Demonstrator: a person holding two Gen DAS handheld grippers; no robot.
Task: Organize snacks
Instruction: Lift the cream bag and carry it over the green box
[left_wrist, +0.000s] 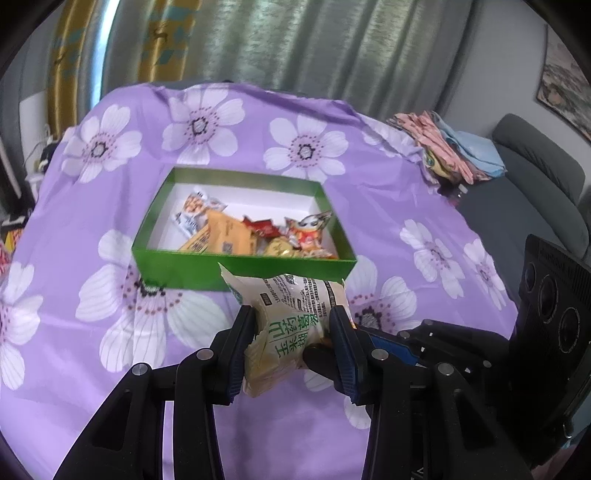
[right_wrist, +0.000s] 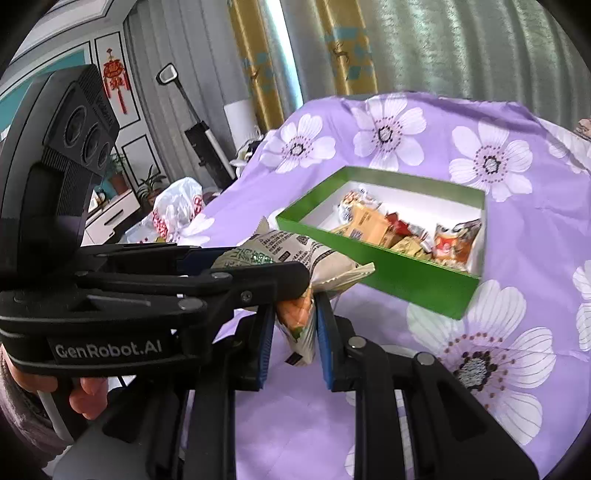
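Observation:
A green box (left_wrist: 243, 266) (right_wrist: 406, 275) with a white inside sits on the purple flowered cloth and holds several snack packets (left_wrist: 255, 232) (right_wrist: 399, 229). My left gripper (left_wrist: 291, 328) is shut on a cream and green snack packet (left_wrist: 291, 317), held just in front of the box's near wall. In the right wrist view the same packet (right_wrist: 295, 254) sticks out past the left gripper (right_wrist: 258, 280). My right gripper (right_wrist: 295, 325) is shut on the lower end of that packet (right_wrist: 299, 332). The right gripper (left_wrist: 424, 343) also shows at the right of the left wrist view.
The purple flowered cloth (left_wrist: 332, 206) (right_wrist: 517, 236) covers the table. Folded cloths (left_wrist: 447, 147) lie at its far right corner by a grey sofa (left_wrist: 535, 173). A white plastic bag (right_wrist: 177, 210), plants and a cabinet stand left of the table. Curtains hang behind.

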